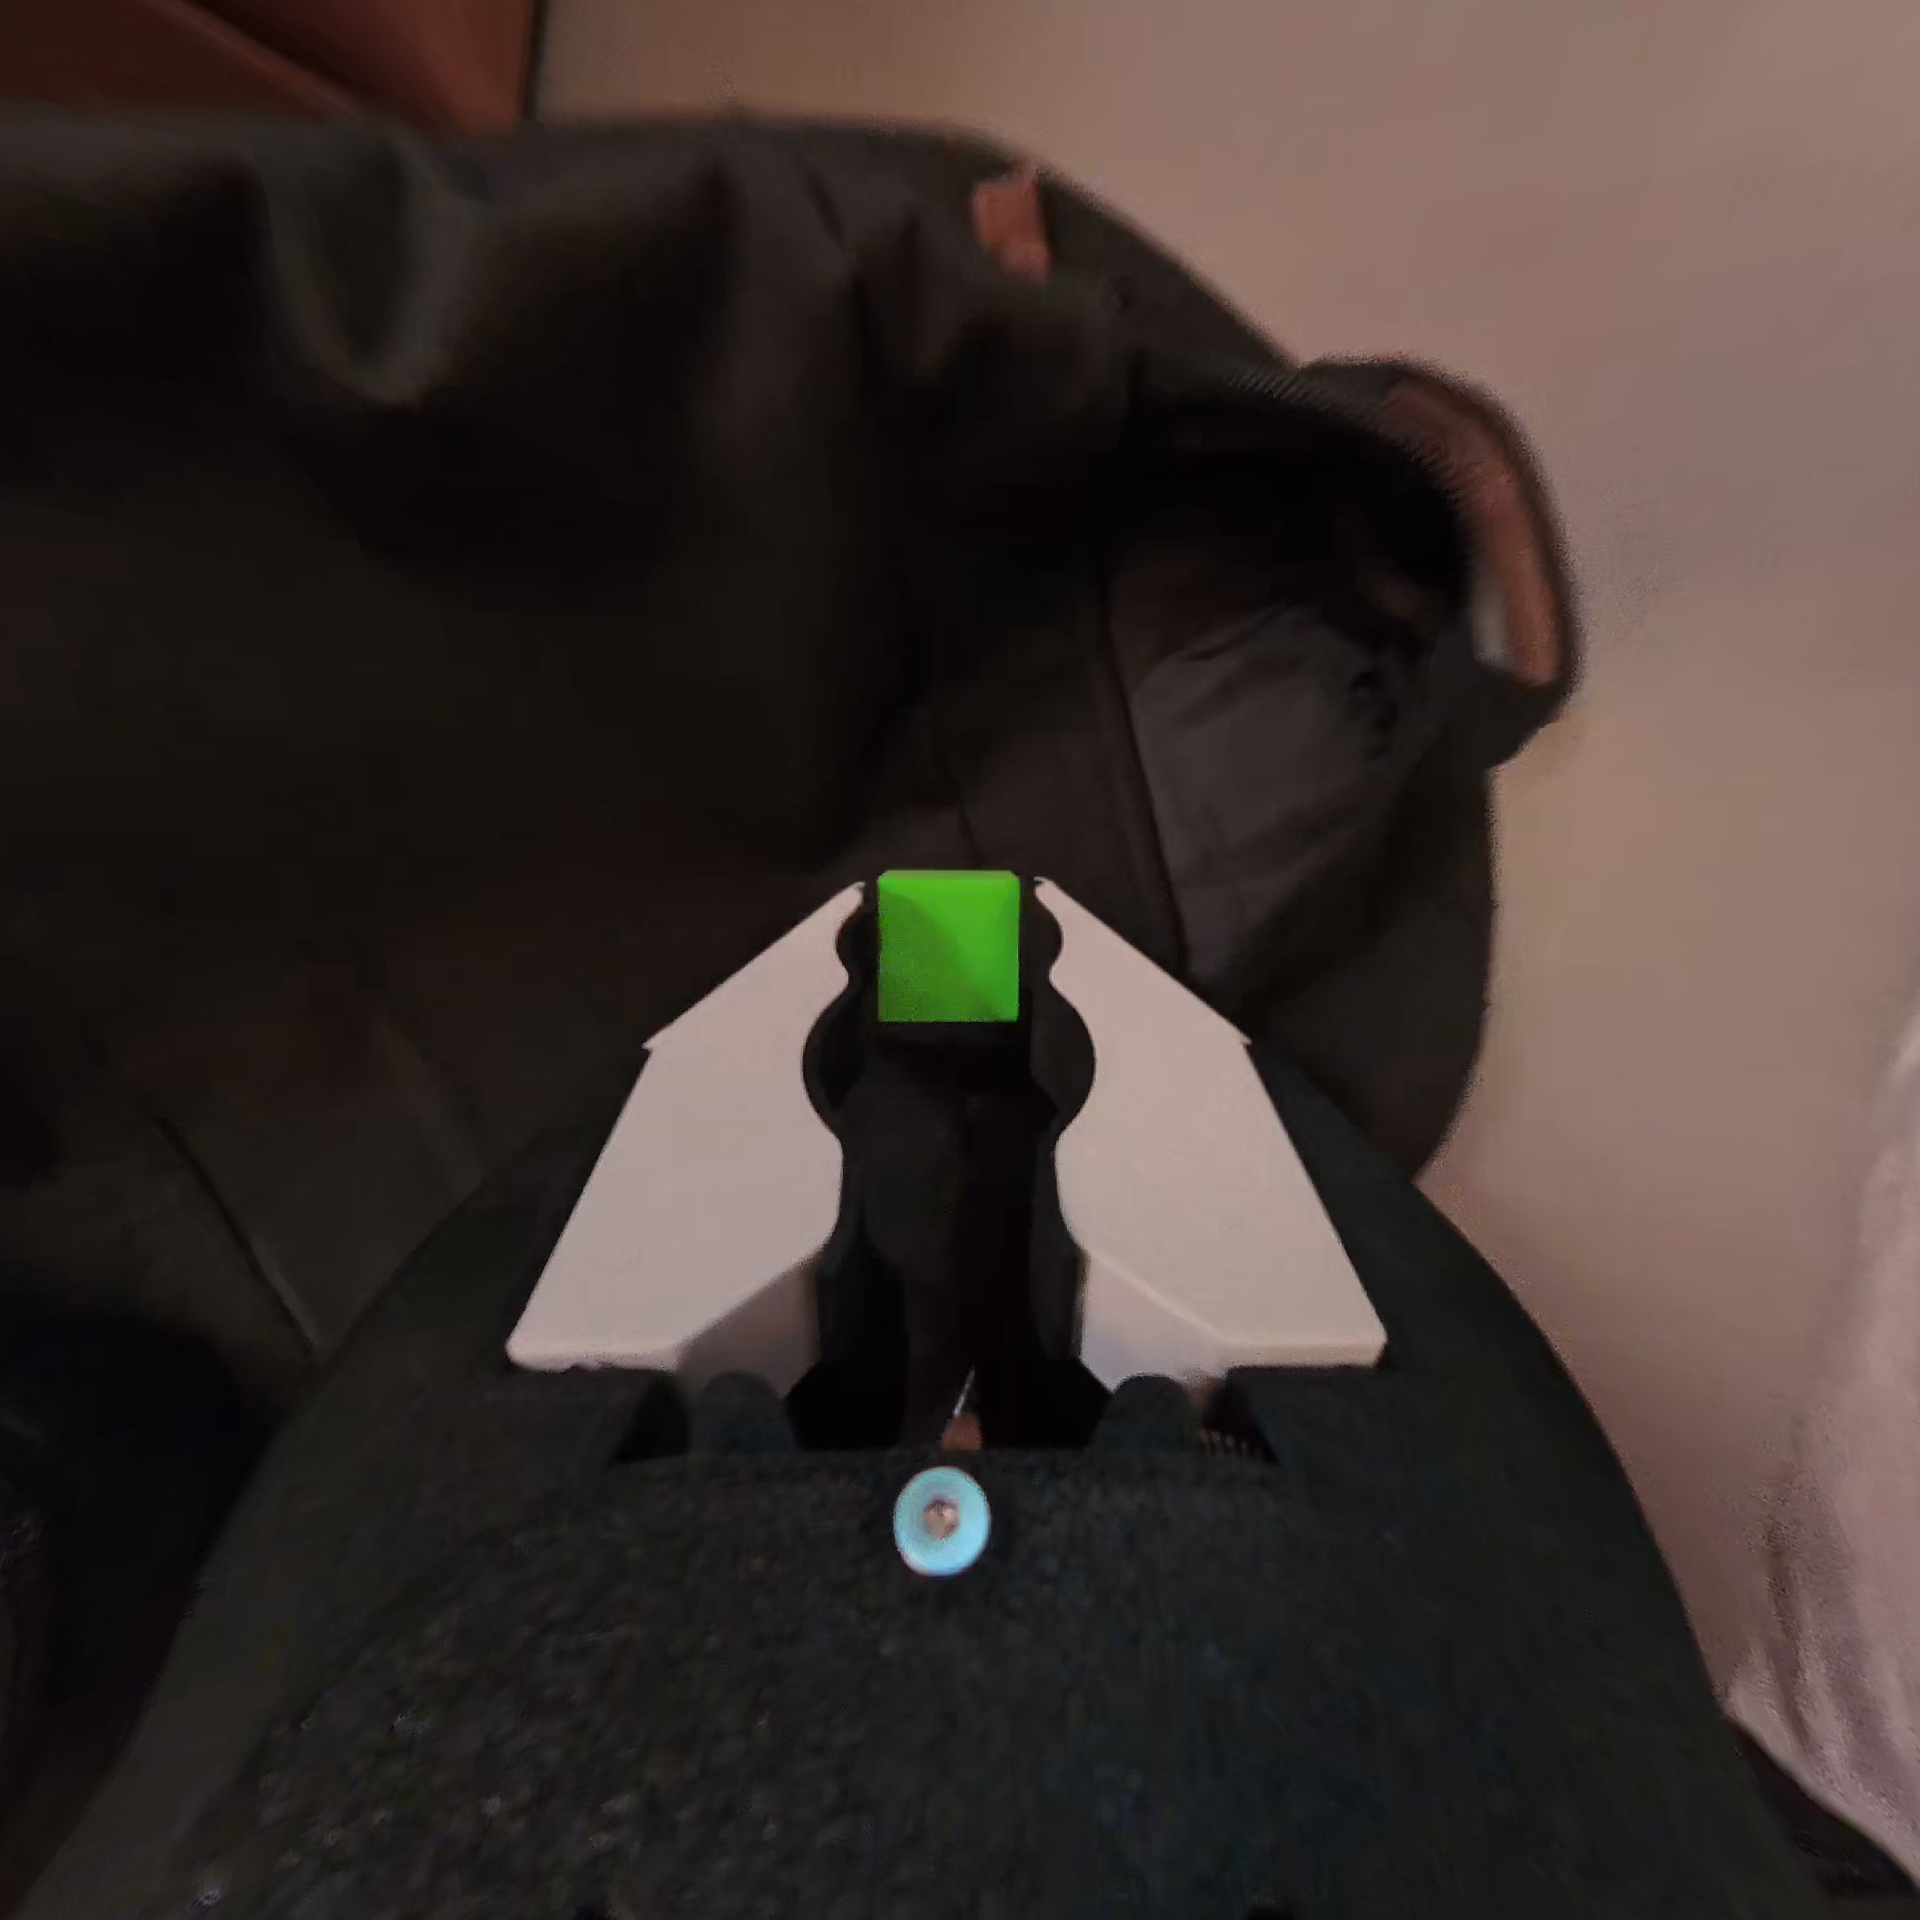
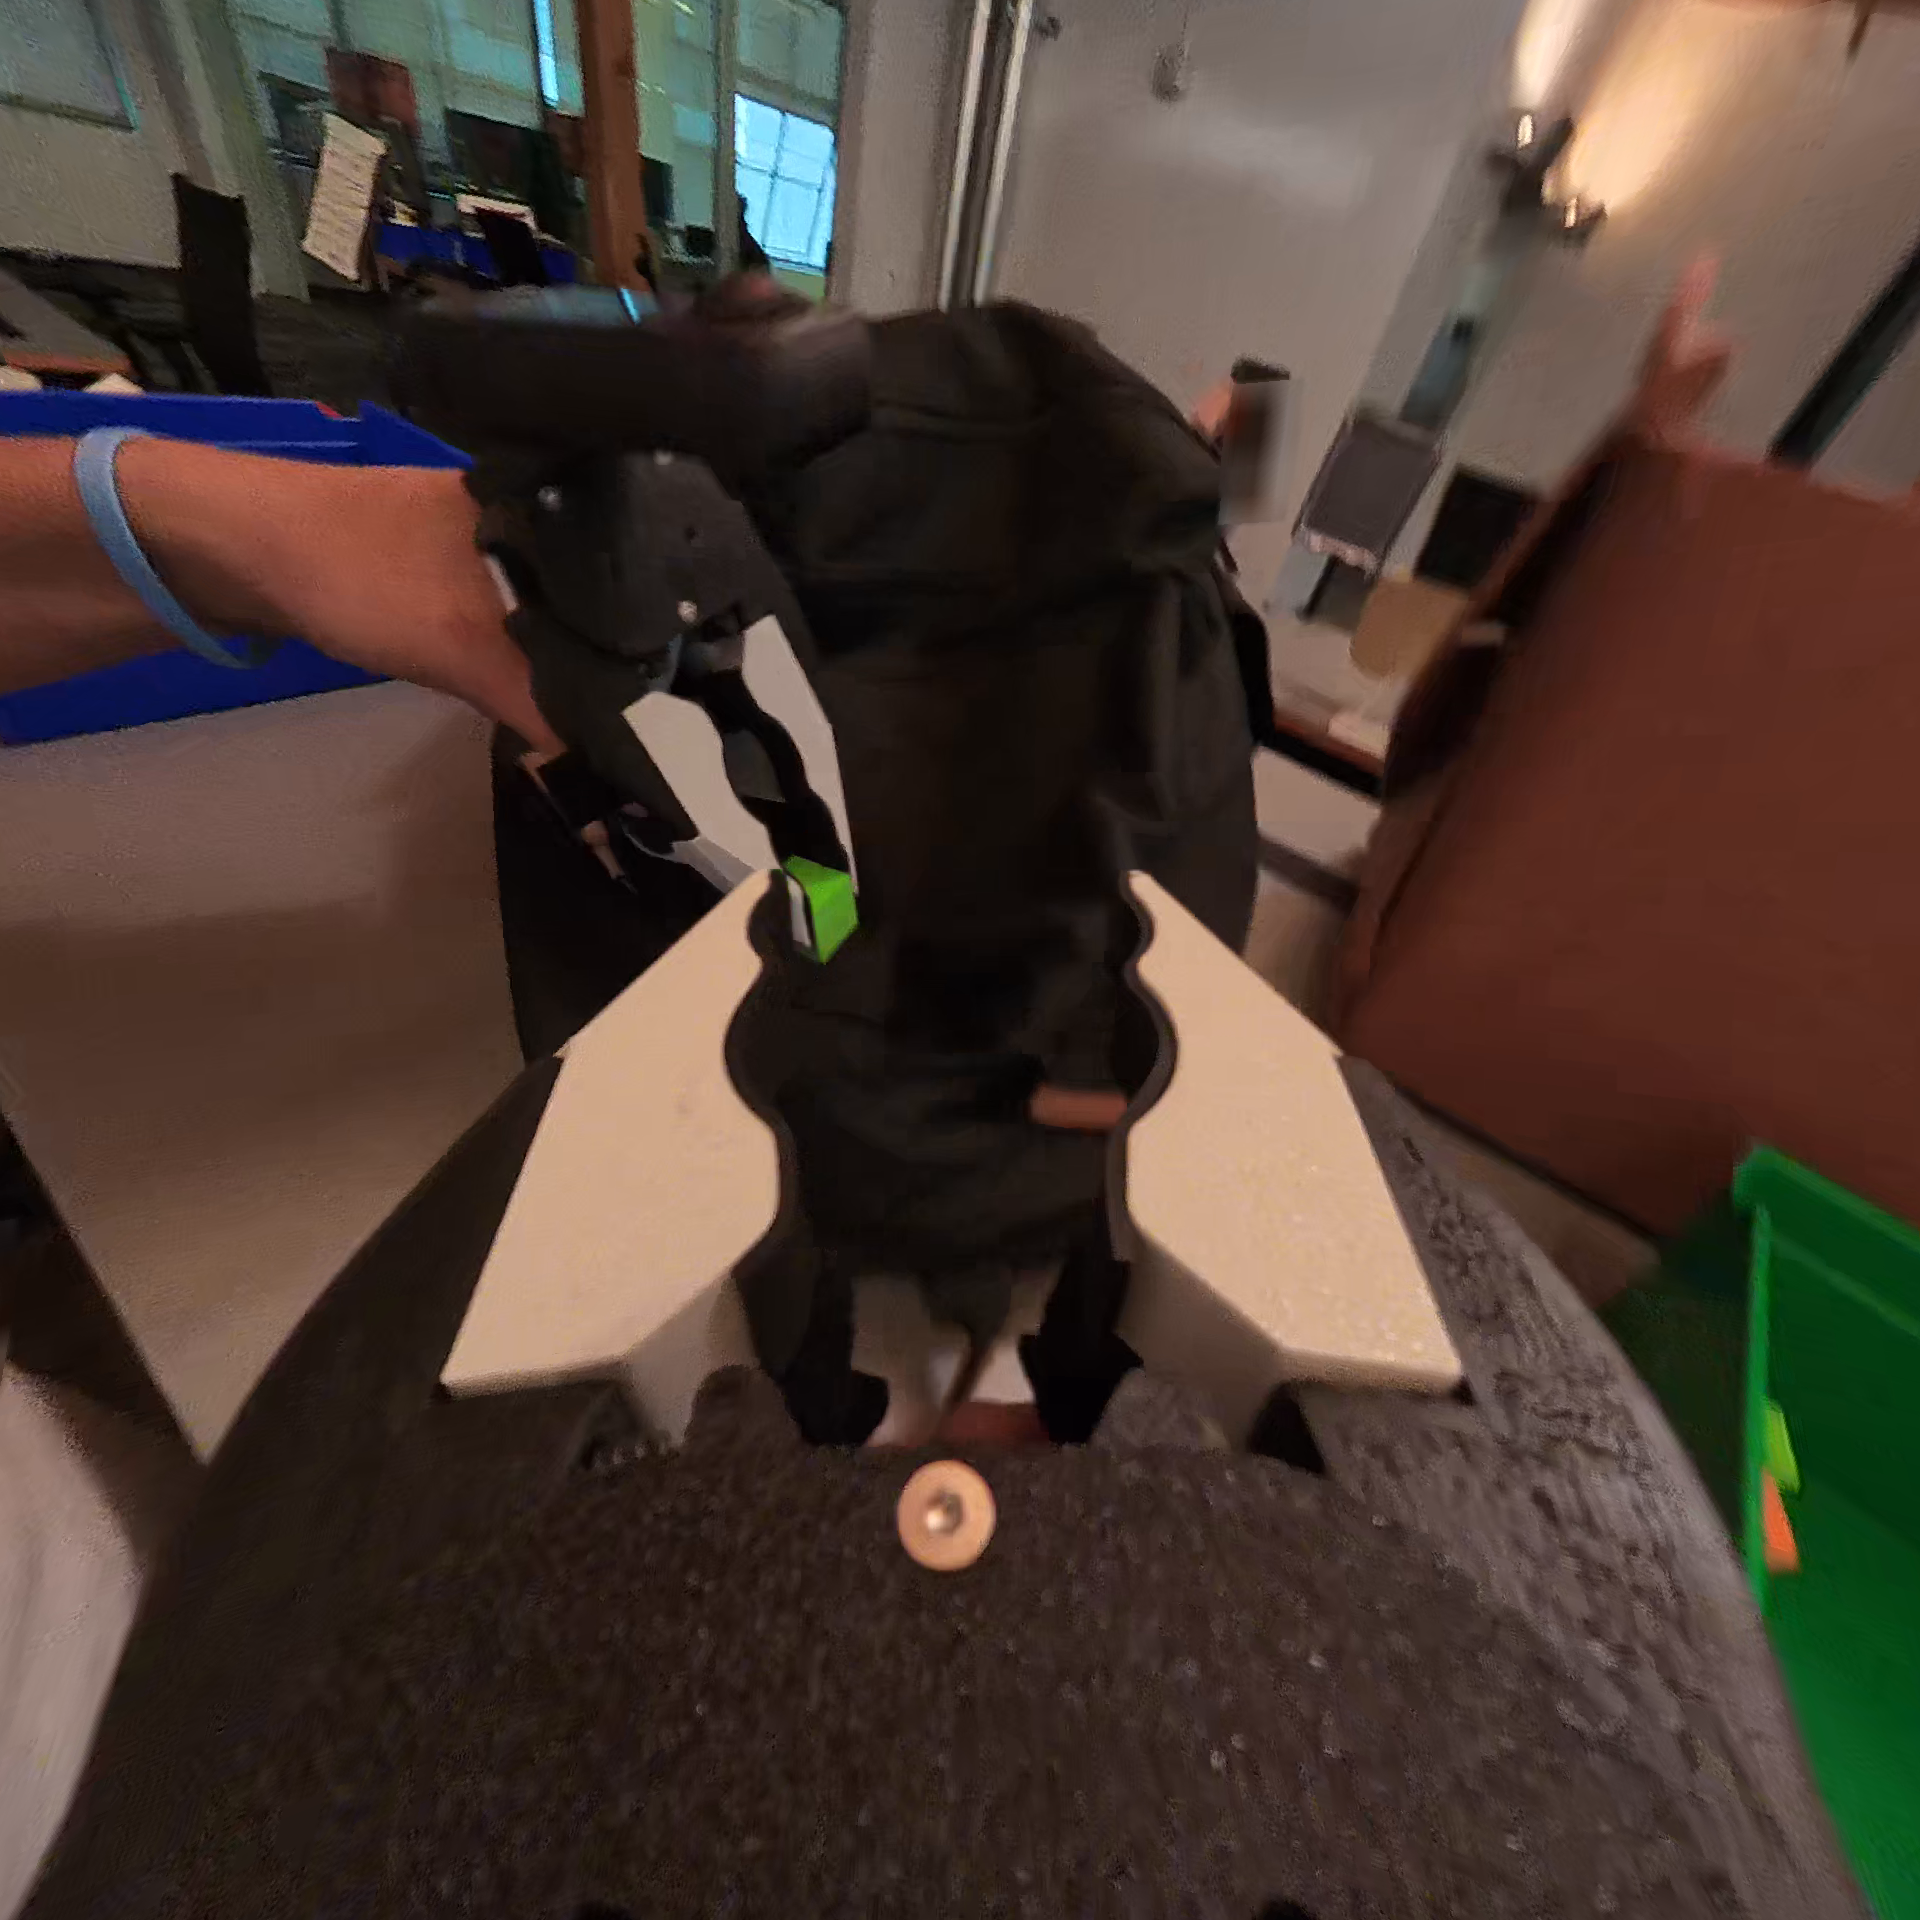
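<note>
A dark jacket (image 2: 987, 582) hangs upright before both grippers; what holds its top is hidden. My right gripper (image 2: 951, 914) is partly closed, with a bunch of the jacket's fabric filling the gap between its white fingers (image 2: 644, 1174). My left gripper (image 1: 948, 914) is closed on a small bright green block (image 1: 948, 951) at its fingertips, right against the jacket (image 1: 520, 520), whose cuff (image 1: 1496, 582) is at the right. In the right wrist view the left gripper (image 2: 821, 904) points down beside the jacket, held by a hand (image 2: 343, 582) with a blue wristband.
A beige table (image 2: 208, 935) lies at the left with a blue bin (image 2: 197, 686) behind it. A brown board (image 2: 1662, 779) leans at the right, with a green bin (image 2: 1829, 1403) below it. Desks and shelves stand far behind.
</note>
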